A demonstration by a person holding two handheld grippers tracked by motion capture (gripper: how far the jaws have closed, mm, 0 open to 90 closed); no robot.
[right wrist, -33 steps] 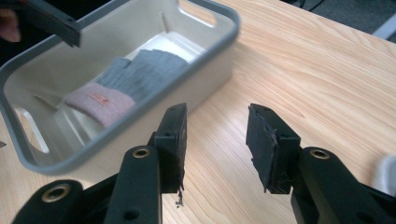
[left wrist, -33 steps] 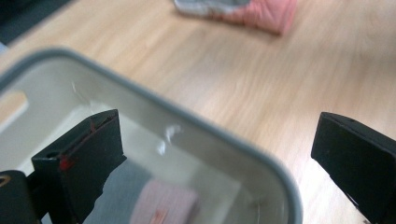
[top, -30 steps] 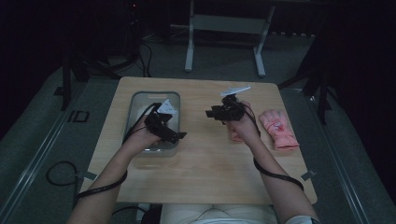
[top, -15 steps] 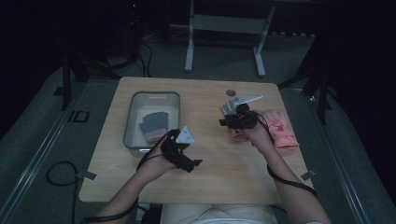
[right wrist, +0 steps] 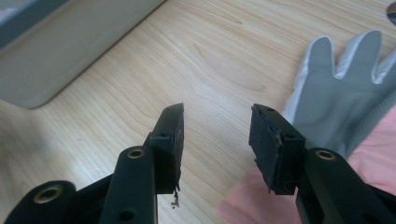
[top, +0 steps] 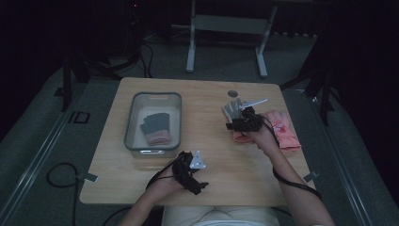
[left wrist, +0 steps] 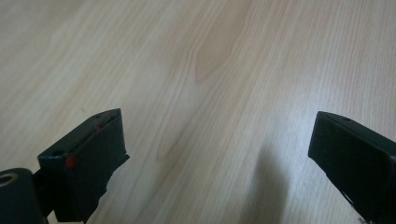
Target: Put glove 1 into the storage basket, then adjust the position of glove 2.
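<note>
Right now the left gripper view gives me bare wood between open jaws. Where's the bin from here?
Observer: The grey bin sits on the table's left half, farther from the person than the left hand.
Operator: Anything in it?
Observer: One dark glove with a pink cuff lies inside.
Operator: And the right hand-held gripper?
Observer: The right hand-held gripper is low beside a grey glove; its jaws have just been opening, with nothing between them.
</note>
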